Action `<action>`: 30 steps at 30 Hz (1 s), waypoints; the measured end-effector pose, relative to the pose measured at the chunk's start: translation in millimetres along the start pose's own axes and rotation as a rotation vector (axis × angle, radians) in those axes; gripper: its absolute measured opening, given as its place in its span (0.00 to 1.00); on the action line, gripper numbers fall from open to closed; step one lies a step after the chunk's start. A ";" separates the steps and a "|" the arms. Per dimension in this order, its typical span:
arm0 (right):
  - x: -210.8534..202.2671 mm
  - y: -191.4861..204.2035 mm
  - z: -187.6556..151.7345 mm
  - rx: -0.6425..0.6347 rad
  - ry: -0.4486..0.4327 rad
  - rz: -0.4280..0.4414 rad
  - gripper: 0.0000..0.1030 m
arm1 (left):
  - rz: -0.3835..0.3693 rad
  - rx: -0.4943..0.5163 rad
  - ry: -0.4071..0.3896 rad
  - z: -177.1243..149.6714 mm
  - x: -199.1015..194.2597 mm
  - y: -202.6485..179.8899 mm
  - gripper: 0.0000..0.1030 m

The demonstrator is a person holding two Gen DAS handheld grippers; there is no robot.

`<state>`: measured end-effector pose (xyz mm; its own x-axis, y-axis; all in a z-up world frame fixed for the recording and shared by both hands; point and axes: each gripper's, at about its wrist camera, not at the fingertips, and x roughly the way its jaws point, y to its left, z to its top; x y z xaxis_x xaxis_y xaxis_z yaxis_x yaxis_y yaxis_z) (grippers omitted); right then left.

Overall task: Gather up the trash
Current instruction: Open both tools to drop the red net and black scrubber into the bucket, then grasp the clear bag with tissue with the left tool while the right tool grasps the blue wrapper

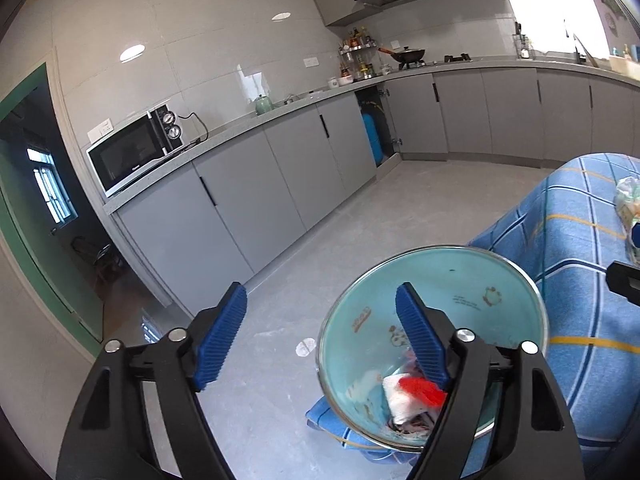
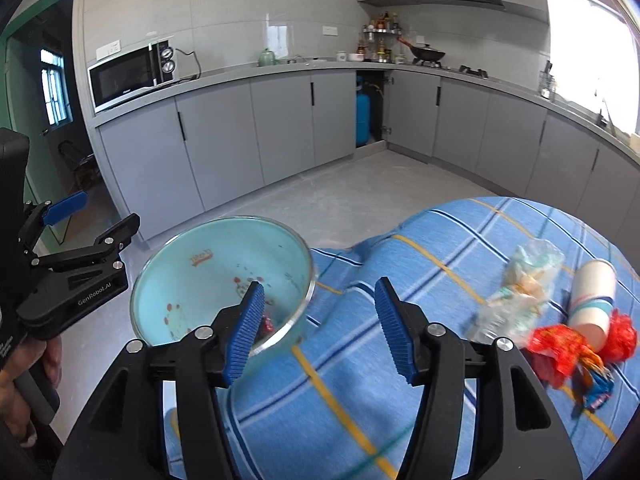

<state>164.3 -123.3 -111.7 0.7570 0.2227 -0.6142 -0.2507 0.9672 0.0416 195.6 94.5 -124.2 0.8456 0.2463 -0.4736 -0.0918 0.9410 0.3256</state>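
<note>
With both ribbed blue claws [image 1: 320, 336] [image 2: 320, 330] spread and empty, round glossy enamel basin [image 2: 192, 280], crumpled wrappers [image 1: 412, 396] inside.

Hidden and cut-off parts

Trash inside the bowl [image 1: 436, 304] partly masked by a blue finger [image 1: 420, 336]; clear wrapper [image 1: 628, 208] clipped at left-wrist frame edge; bowl print too small to read; crumpled wrappers [image 2: 560, 344] smeared by blur.

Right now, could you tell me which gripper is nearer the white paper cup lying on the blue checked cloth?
Right. The right gripper hovers over the cloth just left of the white paper cup; the left gripper is beyond the bowl.
</note>
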 end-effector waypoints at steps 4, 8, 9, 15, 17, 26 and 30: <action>-17.3 -16.7 -6.7 0.027 -0.011 -0.033 0.58 | -0.025 0.013 -0.010 1.2 -8.2 -12.8 0.74; -33.2 -34.6 -13.7 0.041 -0.015 -0.085 0.58 | -0.060 0.035 -0.043 5.7 -23.0 -31.2 0.78; -37.0 -39.5 -15.6 0.044 -0.017 -0.100 0.58 | -0.074 0.044 -0.056 7.4 -28.1 -38.9 0.83; -65.6 -99.0 -37.8 0.134 -0.021 -0.229 0.58 | -0.167 0.107 -0.082 13.1 -43.5 -85.3 0.84; -72.4 -120.9 -47.0 0.168 -0.012 -0.273 0.58 | -0.194 0.132 -0.095 15.9 -49.2 -103.2 0.85; -82.1 -196.3 -75.5 0.287 0.057 -0.401 0.58 | -0.332 0.229 -0.120 34.5 -59.7 -186.0 0.89; -72.2 -211.2 -75.3 0.307 0.095 -0.390 0.58 | -0.373 0.262 -0.122 44.7 -56.3 -217.3 0.89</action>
<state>117.2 -352.9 -135.4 0.6970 -0.1603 -0.6989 0.2390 0.9709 0.0157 191.5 -134.2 -131.8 0.8527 -0.1409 -0.5031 0.3524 0.8660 0.3548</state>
